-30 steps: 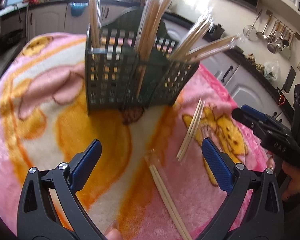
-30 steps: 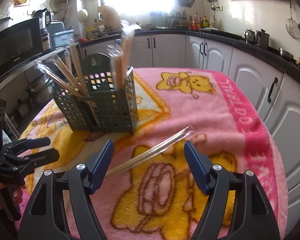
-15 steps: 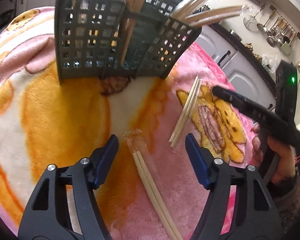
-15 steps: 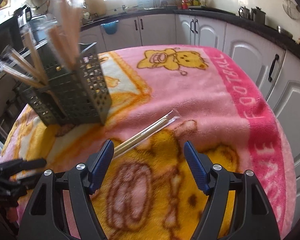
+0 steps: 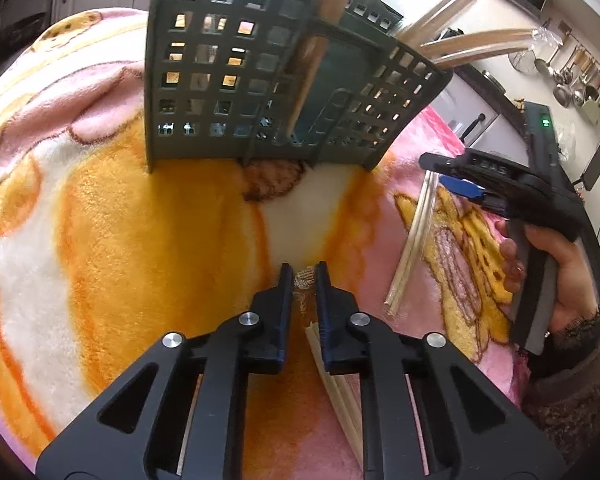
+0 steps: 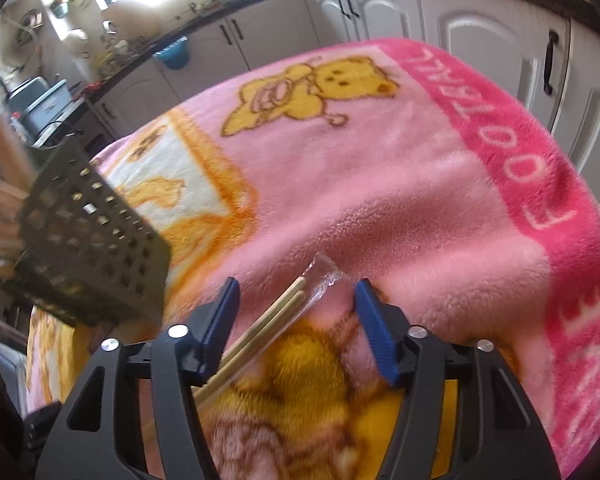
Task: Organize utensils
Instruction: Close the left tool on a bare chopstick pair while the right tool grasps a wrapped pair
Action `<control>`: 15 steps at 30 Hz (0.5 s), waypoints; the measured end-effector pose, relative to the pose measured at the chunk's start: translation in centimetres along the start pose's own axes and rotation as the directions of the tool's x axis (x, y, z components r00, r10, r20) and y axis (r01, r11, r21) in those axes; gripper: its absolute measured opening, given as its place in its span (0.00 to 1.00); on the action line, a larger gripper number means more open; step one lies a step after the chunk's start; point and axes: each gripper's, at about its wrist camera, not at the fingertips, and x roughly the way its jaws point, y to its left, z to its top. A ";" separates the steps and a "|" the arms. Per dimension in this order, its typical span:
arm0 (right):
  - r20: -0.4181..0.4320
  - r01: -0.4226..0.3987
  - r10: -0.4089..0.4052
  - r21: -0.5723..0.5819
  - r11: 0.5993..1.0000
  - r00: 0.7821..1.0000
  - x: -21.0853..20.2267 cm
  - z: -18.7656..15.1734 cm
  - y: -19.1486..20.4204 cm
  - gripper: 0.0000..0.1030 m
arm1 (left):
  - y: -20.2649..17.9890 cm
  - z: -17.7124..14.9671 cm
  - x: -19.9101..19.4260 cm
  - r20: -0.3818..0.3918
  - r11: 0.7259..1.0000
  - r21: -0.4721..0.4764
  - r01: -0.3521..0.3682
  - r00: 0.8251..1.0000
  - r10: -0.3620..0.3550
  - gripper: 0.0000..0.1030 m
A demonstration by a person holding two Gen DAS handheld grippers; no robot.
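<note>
1. Left wrist view: the left gripper (image 5: 303, 276) sat low on the pink and orange blanket (image 5: 132, 248), its jaws drawn narrow around the crinkled tip of a plastic-wrapped chopstick pair (image 5: 336, 380); the sticks ran back under the right-hand finger. Whether the pads truly pinched the wrapper could not be told.
2. Straight ahead of that gripper, apart from it, stood the dark green utensil caddy (image 5: 228, 92), upright on the blanket, with wrapped chopsticks (image 5: 472, 42) leaning out of its compartments.
3. To the right in the same view, a second wrapped chopstick pair (image 5: 412, 240) lay flat on the blanket, with the right gripper (image 5: 460, 176) poised over its far end.
4. Right wrist view: the right gripper (image 6: 296, 312) was spread wide, blue pads down near the blanket (image 6: 400, 184). The second pair (image 6: 268, 320) lay diagonally between the fingers, closer to the left pad, its clear wrapper tip reaching past the fingertips. No pad touched it.
5. The caddy (image 6: 96, 248) appeared at left in this view, well clear of the right gripper.
</note>
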 end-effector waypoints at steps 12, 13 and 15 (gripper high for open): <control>0.016 -0.069 0.070 -0.048 0.996 0.997 -1.0 -1.0 1.1 0.09 | 1.6 -0.1 -1.1 0.011 0.999 -0.028 0.041 0.999 -0.041 0.03; 0.022 -0.084 0.085 -0.059 0.995 0.996 -1.5 -1.3 1.5 0.09 | 1.9 -0.1 -1.4 0.013 0.999 -0.028 0.042 0.999 -0.041 0.03; 0.039 -0.117 0.120 -0.078 0.990 0.992 -2.7 -1.8 2.2 0.08 | 1.9 0.1 -2.3 0.032 0.999 -0.023 0.040 0.999 -0.039 0.02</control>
